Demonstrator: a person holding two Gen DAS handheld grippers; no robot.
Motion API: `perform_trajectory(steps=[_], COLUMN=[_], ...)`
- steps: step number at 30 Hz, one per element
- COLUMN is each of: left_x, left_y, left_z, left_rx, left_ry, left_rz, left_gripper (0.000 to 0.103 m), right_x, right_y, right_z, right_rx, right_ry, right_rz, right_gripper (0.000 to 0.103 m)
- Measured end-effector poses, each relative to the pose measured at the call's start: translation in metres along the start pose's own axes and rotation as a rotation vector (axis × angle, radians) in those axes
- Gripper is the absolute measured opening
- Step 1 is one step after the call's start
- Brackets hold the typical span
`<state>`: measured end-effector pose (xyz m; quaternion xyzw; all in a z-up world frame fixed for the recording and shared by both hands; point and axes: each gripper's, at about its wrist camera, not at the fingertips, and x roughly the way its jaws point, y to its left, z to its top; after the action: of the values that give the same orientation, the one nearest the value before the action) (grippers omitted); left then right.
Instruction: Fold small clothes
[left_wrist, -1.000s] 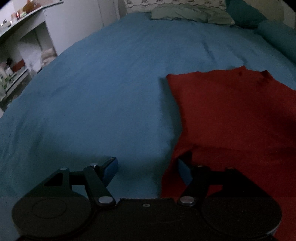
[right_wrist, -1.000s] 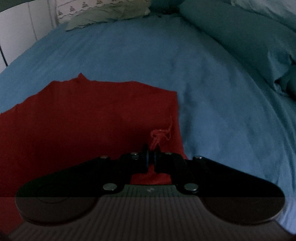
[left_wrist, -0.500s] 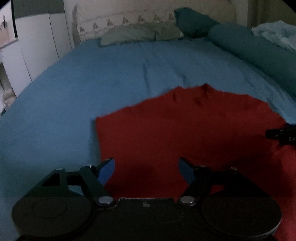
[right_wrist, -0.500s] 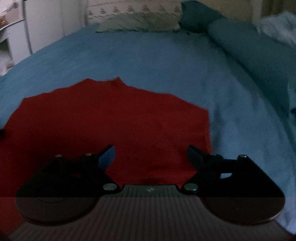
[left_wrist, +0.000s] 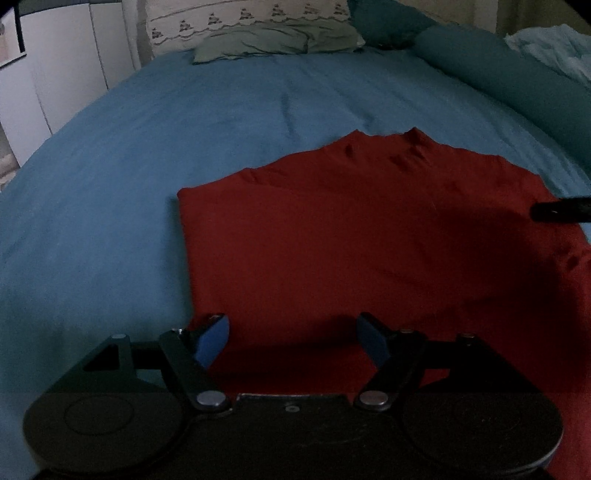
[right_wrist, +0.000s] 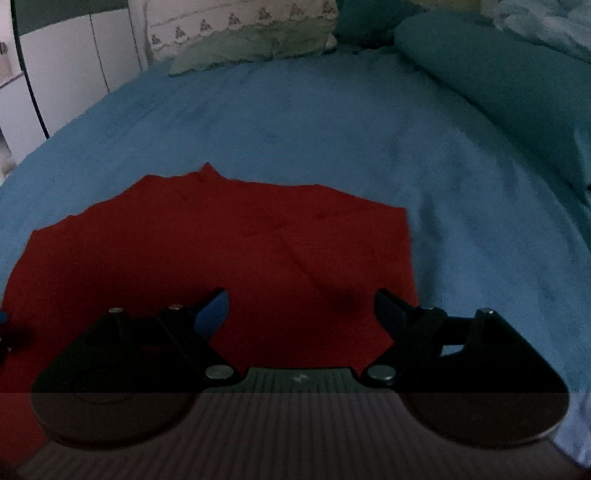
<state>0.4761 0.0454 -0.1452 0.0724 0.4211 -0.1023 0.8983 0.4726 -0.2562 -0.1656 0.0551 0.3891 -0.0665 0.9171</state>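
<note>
Red garment (left_wrist: 369, 236) lies flat on the blue bed (left_wrist: 184, 147), folded to a rough rectangle, its far edge uneven with a small peak. All places below are given relative to the garment.

Left hand-held gripper (left_wrist: 291, 338): jaws apart, nothing between the pads, hovering over the garment's near edge by its left corner. Right hand-held gripper (right_wrist: 301, 314): jaws spread wide, empty, over the near edge by the right corner. Its dark tip also shows at the garment's right side in the left wrist view.

Beyond the garment: green pillow (left_wrist: 273, 44) at the head of the bed; teal bolster (left_wrist: 517, 85) beyond and to the right. White cupboard (left_wrist: 55, 85) well off to the left.

Judgement: 1 fold looks made; at least 1 more is needed.

Risks from here:
1. Pinching only the top layer at the near edge, so the layers slide apart on lifting. Cause: soft, thin fabric.
2. Catching the bedsheet with the garment. Cause: pads pushed too deep into a soft bed.
3. Skewed fold. Cause: the 2 hand-held grippers lifting unevenly.
4. Dim light hides the edge lines, so I may misjudge the corners.
</note>
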Motion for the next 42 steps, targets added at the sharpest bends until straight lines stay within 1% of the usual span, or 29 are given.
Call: perform_trajectory(steps=[2,5,7,9,12,13,15,18,21,23,25,28,31,33,35,37,38,39,42], left_x=[-0.001,0.0,0.001,0.003,-0.005,-0.009,-0.024,-0.061,-0.113,-0.151,-0.188,-0.228,-0.253,-0.259,-0.259,-0.256,-0.254,-0.25,-0.239], left_y=[0.0,0.0,0.0,-0.002,-0.004,-0.004,-0.002,0.002,0.012,0.017,0.019,0.02,0.018,0.015,0.009,0.005,0.003,-0.001,-0.007], left_z=[-0.003,-0.004,-0.004,-0.003,-0.005,-0.005,-0.006,-0.008,-0.019,-0.032,-0.05,-0.084,-0.12,-0.143,-0.169,-0.193,-0.2,-0.21,-0.233], left_rx=[0.003,0.0,-0.004,-0.008,-0.013,-0.017,-0.033,-0.051,-0.09,-0.112,-0.122,-0.144,-0.19,-0.205,-0.22,-0.227,-0.222,-0.212,-0.204], left_ry=[-0.002,-0.005,-0.008,-0.011,-0.015,-0.02,-0.029,-0.056,-0.092,-0.107,-0.114,-0.097,-0.071,-0.066,-0.048,-0.043,-0.042,-0.043,-0.046], left_rz=[0.001,0.003,0.004,0.008,0.02,0.023,0.026,0.039,0.057,0.068,0.085,0.109,0.102,0.091,0.086,0.073,0.072,0.074,0.08], left_gripper=[0.081,0.081,0.081,0.081,0.081,0.081,0.081,0.081,0.081,0.081,0.081,0.082,0.082,0.082,0.081,0.078,0.076,0.072,0.063], right_x=[0.021,0.037,0.046,0.048,0.038,0.03,0.013,-0.034,-0.096,-0.14,-0.178,-0.229,-0.262,-0.278,-0.292,-0.297,-0.298,-0.3,-0.293], right_y=[-0.005,-0.011,-0.016,-0.024,-0.021,-0.021,-0.027,-0.031,-0.036,-0.042,-0.041,-0.043,-0.045,-0.047,-0.048,-0.047,-0.047,-0.047,-0.051], right_z=[0.003,0.007,0.013,0.015,0.016,0.016,0.017,0.013,0.002,-0.009,-0.021,-0.046,-0.072,-0.09,-0.116,-0.14,-0.155,-0.169,-0.206], right_rx=[0.009,0.005,0.029,0.069,0.037,0.038,0.053,0.039,0.013,0.008,-0.014,-0.061,-0.065,-0.062,-0.059,-0.062,-0.061,-0.057,-0.04], right_ry=[0.037,0.019,0.028,0.035,0.028,0.015,-0.018,-0.076,-0.146,-0.181,-0.21,-0.224,-0.212,-0.203,-0.195,-0.185,-0.18,-0.172,-0.126], right_rz=[-0.028,-0.06,-0.085,-0.076,-0.091,-0.09,-0.045,0.018,0.053,0.085,0.1,0.103,0.101,0.085,0.061,0.034,0.018,0.004,-0.027], right_gripper=[0.102,0.103,0.103,0.103,0.103,0.103,0.103,0.103,0.103,0.103,0.103,0.103,0.103,0.103,0.103,0.103,0.103,0.103,0.103])
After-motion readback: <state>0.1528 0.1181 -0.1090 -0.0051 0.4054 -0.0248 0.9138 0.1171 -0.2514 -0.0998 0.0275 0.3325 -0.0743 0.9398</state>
